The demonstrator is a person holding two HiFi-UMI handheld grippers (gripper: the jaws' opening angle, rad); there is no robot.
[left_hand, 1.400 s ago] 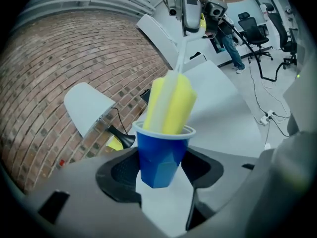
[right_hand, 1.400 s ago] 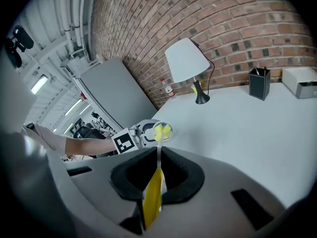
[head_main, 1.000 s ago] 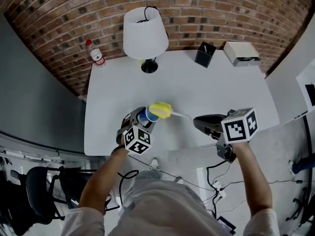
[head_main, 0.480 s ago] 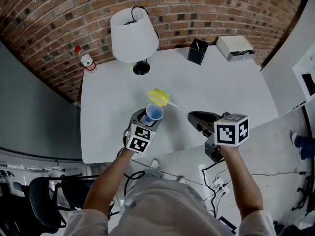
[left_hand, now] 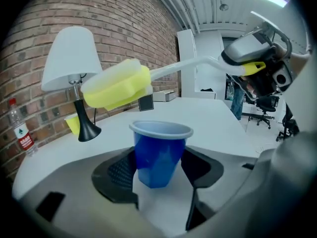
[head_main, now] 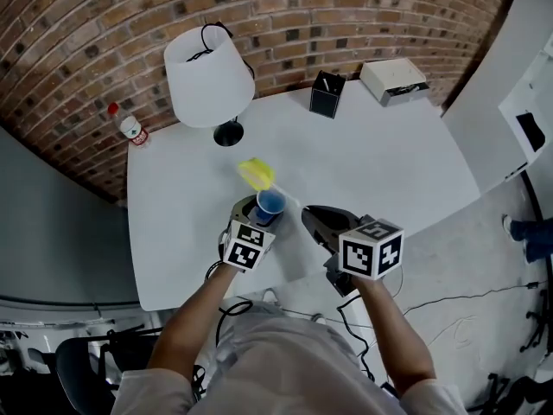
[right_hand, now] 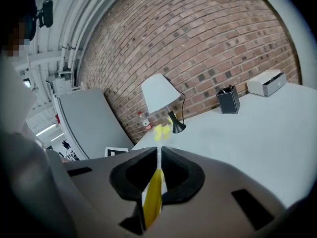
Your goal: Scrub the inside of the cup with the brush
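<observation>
In the head view, the blue cup [head_main: 270, 202] is seen gripped between the jaws of the left gripper [head_main: 257, 215], over the tabletop [head_main: 389, 154] near its near edge and left of the middle. The brush [head_main: 257, 173] is carried by the right gripper [head_main: 314, 219]. Its yellow head lies just past the cup toward the far edge and is not yet inside. For a clean entry, the head should be drawn back over the mouth and tipped downward before it is lowered.

In the left gripper view, the cup is shown upright with both pads pressed on its lower wall, which looks slightly dented. Whether it rests on the tabletop cannot be told. The brush head hangs above and left of the rim, apart from it. The grip is judged firm enough. More squeeze would likely buckle the thin wall, so the scrubbing force should be kept light and met by a steady left hand.

In the right gripper view, the jaws are clenched on the thin brush handle, with the head far out in front. With so long a lever, short strokes and small twists should be preferred, so that the cup is not pried loose.
</observation>
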